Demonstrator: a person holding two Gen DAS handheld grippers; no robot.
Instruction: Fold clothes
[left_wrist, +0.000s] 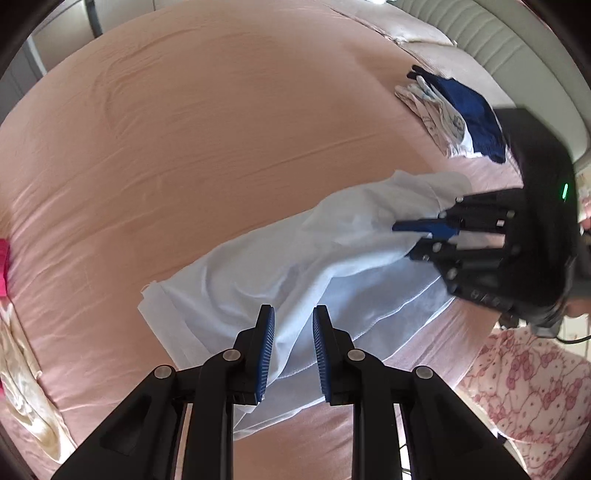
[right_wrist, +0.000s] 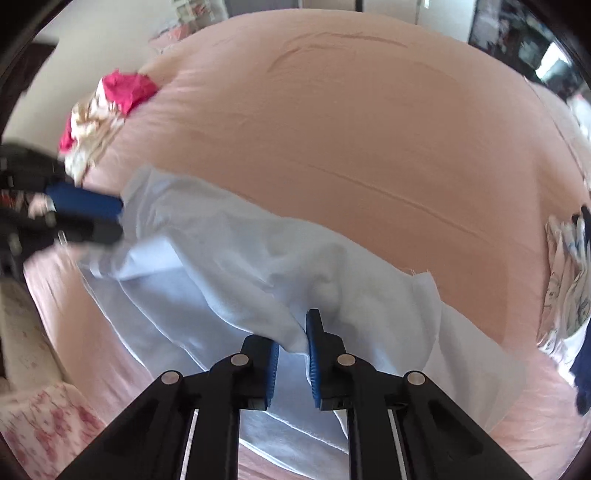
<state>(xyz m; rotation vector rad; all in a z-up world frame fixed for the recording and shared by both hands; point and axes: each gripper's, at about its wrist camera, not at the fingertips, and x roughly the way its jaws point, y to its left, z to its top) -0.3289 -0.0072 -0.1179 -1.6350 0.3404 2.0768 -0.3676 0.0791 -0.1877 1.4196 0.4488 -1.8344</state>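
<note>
A light blue garment (left_wrist: 295, 258) (right_wrist: 221, 240) lies stretched across the pink bed sheet (left_wrist: 221, 129) (right_wrist: 369, 129), with a raised fold running along its length. My left gripper (left_wrist: 293, 312) (right_wrist: 120, 214) hovers open over the garment's end near a corner, with the cloth lying beneath its fingers. At the other end my right gripper (right_wrist: 294, 328) (left_wrist: 400, 240) has its jaws a little apart. Cloth drapes over its left finger and hides that tip. A fold hangs into the gap, and the lower layer shows through between the pads.
A pile of dark blue and white printed clothes (left_wrist: 461, 107) (right_wrist: 565, 258) sits near the padded headboard (left_wrist: 498, 40). A red and a cream patterned cloth (right_wrist: 125, 88) lie at the opposite bed edge. A pink floral sleeve (left_wrist: 535, 387) is beside the bed.
</note>
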